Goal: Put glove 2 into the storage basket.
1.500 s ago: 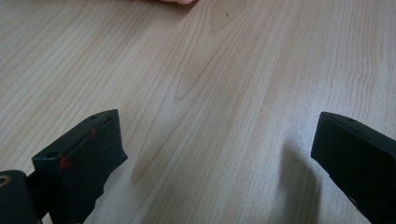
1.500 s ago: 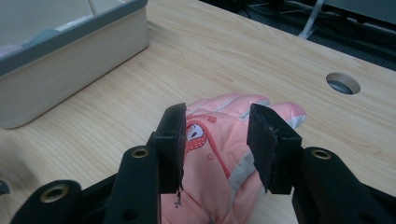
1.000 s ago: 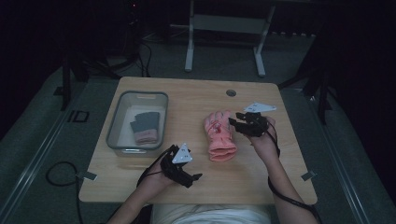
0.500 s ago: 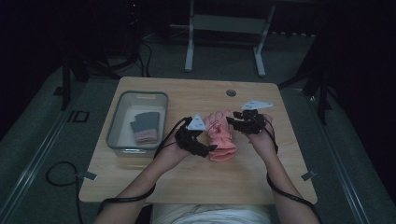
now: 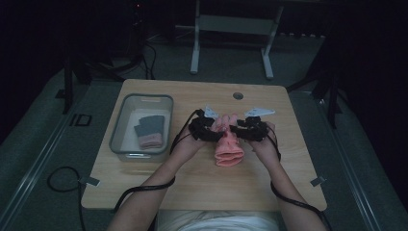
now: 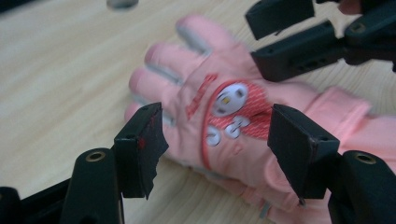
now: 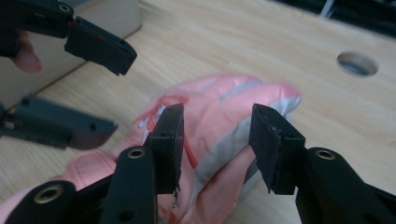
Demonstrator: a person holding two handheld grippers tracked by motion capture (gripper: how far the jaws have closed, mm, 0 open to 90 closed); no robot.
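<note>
A pink glove (image 5: 230, 145) with a white cartoon patch (image 6: 229, 99) lies on the wooden table (image 5: 192, 185). My left gripper (image 5: 215, 132) is at its left side. Its jaws (image 6: 217, 149) have just been closing and stand apart astride the back of the glove, with neither pad pressing. My right gripper (image 5: 239, 131) is at the glove's right side, its jaws (image 7: 217, 140) shut on the raised edge, where the grey palm side (image 7: 224, 135) shows. The right gripper's jaws (image 6: 264, 39) show beyond the glove in the left gripper view. The left gripper's jaws (image 7: 93, 88) show at upper left in the right gripper view.
A clear plastic tray (image 5: 116, 139) stands on the left of the table with a dark glove and a pink-cuffed one (image 5: 150, 134) inside. A round cable hole (image 5: 237, 96) is near the far edge. Metal stand legs (image 5: 195, 53) rise behind the table.
My left gripper has travelled from the table's front, up and to the right, to the glove's left side, its jaws narrowing. The right gripper has stayed at the glove.
</note>
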